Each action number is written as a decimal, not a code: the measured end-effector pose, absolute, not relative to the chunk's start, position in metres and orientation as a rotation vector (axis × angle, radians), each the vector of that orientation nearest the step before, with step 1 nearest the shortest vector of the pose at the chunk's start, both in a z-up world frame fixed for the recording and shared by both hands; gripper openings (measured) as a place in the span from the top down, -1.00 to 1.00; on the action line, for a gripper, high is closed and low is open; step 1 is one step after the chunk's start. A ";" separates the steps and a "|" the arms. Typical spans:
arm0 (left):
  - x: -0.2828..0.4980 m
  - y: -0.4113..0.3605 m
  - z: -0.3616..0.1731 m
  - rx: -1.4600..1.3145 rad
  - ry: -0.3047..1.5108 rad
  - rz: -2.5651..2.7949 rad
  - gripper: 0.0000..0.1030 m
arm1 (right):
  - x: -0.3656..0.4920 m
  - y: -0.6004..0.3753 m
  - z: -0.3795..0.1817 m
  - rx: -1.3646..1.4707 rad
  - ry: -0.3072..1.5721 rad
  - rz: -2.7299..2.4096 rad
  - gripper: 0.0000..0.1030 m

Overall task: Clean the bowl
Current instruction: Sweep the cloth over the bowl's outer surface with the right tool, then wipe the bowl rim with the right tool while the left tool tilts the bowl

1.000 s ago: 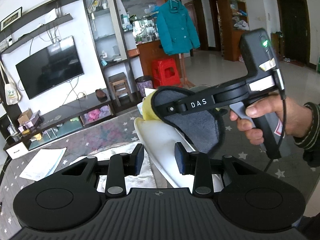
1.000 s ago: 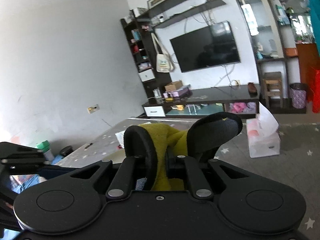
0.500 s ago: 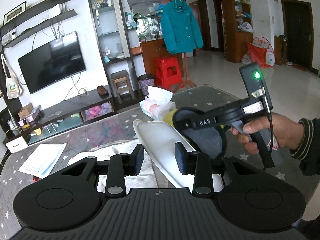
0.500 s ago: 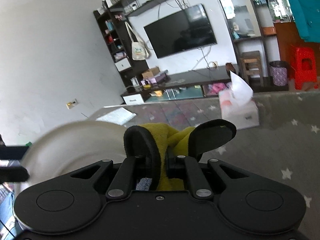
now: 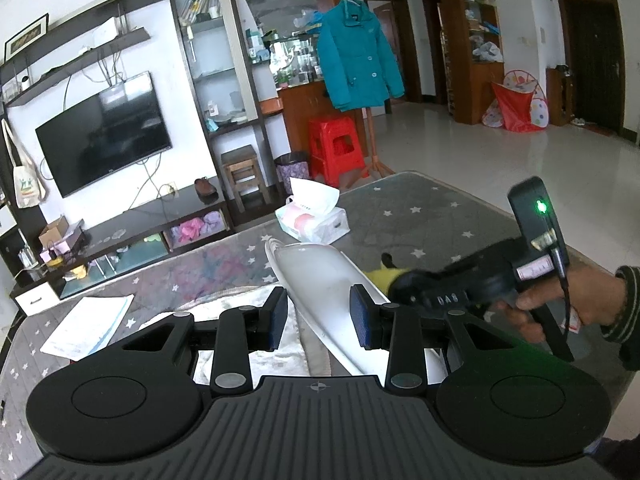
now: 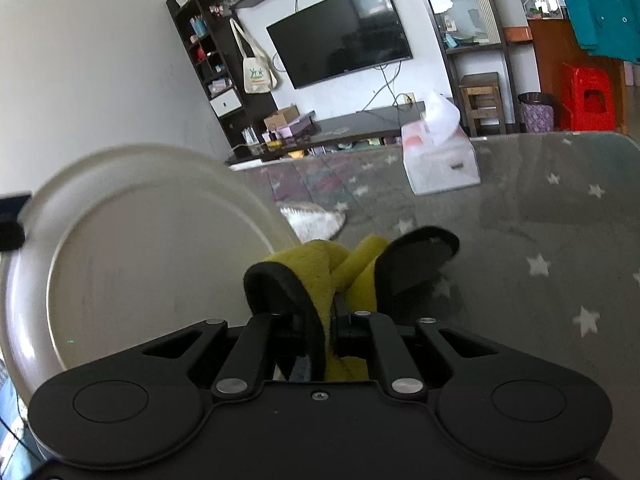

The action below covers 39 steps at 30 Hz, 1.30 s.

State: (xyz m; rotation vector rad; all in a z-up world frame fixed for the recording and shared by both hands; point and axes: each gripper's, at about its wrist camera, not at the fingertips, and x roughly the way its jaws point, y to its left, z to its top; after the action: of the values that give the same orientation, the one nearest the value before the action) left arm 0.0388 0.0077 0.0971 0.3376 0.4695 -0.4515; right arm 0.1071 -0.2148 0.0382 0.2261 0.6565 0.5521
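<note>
Bowl: a shallow white ceramic bowl (image 5: 320, 280) stands on edge, tilted, above the grey star-patterned table cover (image 5: 420, 216); in the right wrist view its inner face (image 6: 132, 256) fills the left side and looks bare, with nothing in it.
Left gripper: the black left gripper (image 5: 319, 316) has the bowl's rim between its blue pads (image 5: 359, 316); the right-hand pad lies against the bowl, and contact at the other pad cannot be told.
Right gripper: the black right gripper (image 6: 340, 304) is clamped tight on a yellow and dark grey cleaning cloth (image 6: 320, 264), just beside the bowl's inner face; contact cannot be told.
Right hand: a hand (image 5: 560, 304) in a striped sleeve grips the trigger handle.
Tissue box: a white and pink soft tissue pack (image 5: 312, 224) on the table beyond the bowl, one white sheet sticking up out of its slot.
Papers: white sheets (image 5: 86, 326) lie flat at the table's left.
</note>
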 end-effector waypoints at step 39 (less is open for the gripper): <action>0.040 0.007 0.107 0.328 0.465 -0.461 0.31 | 0.029 -0.217 0.022 0.141 0.686 0.633 0.78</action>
State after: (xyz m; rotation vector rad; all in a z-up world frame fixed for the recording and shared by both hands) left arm 0.0396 0.0075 0.1066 0.3280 0.4651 -0.4607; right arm 0.0293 -0.2167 0.0224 0.1412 0.6855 0.6335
